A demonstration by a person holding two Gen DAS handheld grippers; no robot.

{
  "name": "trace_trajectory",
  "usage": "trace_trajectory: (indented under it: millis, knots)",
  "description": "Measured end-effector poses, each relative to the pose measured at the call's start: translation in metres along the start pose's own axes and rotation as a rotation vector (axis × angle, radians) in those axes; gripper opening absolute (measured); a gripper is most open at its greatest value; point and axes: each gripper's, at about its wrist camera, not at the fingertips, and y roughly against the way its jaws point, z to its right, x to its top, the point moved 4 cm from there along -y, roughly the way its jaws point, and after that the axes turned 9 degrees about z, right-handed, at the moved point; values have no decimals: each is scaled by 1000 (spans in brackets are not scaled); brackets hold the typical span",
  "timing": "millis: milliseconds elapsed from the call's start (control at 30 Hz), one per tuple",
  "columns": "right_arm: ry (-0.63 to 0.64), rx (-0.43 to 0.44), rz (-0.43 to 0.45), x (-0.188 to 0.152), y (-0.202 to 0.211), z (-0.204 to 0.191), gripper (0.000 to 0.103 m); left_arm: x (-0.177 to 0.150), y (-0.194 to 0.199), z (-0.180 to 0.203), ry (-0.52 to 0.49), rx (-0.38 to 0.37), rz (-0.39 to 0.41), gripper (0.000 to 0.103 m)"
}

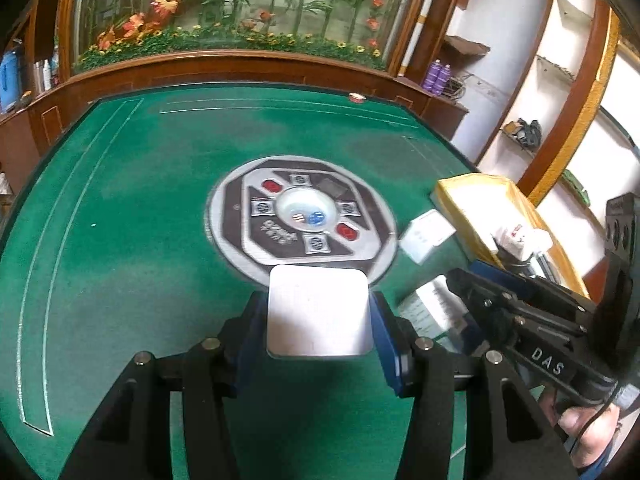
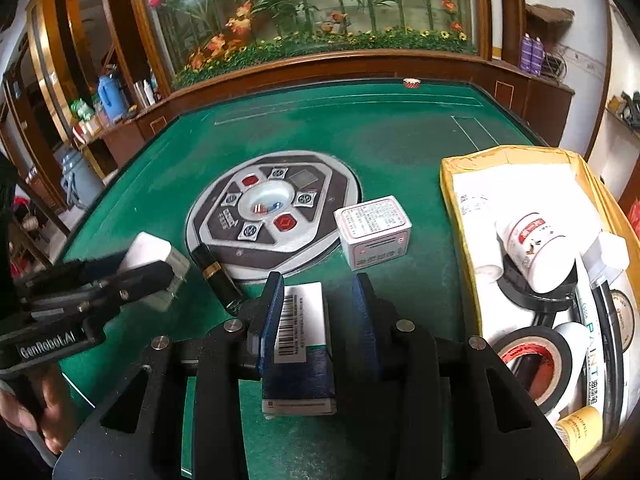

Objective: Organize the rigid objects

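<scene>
Clamping a flat white rounded-square plastic block (image 1: 318, 312) between both blue pads, the left gripper (image 1: 318, 320) hangs above the green felt table (image 1: 120, 220). The right gripper (image 2: 318, 320) stands partly open around a blue-and-white barcoded carton (image 2: 298, 344) lying on the felt, beside the yellow cardboard box (image 2: 452, 184).

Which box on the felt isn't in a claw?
The small white box with red print, free beside the yellow tray. Left claw grips the white adapter; right claw straddles the barcode box.
</scene>
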Motion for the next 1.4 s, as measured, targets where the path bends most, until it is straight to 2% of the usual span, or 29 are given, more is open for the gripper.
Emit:
trace_trajectory:
  millis: [267,600,733,867,1000,1200,1333,1400]
  knots:
    - [-69,16,33,10,23,24,35,0,0,31,0,-62,4,52]
    - [-138,-45,70,28,70,89,35,8,-11,115,-43,-190,6,52]
    - [-150,-73,34,44,78,121,35,12,-23,156,-70,-247,-9,52]
    - [-179,-89,-26,57,69,155,35,11,-41,198,-113,-285,-23,52]
    - [-241,-76,-80,59,58,181,35,4,-54,219,-122,-302,-43,52]
    - [-234,15,-93,54,52,166,35,1,-52,212,-110,-289,-43,52]
    - [-251,-14,-82,55,46,165,35,-3,-65,226,-119,-308,-74,52]
    - [-244,-56,-85,56,45,167,35,-8,-71,236,-141,-310,-86,53]
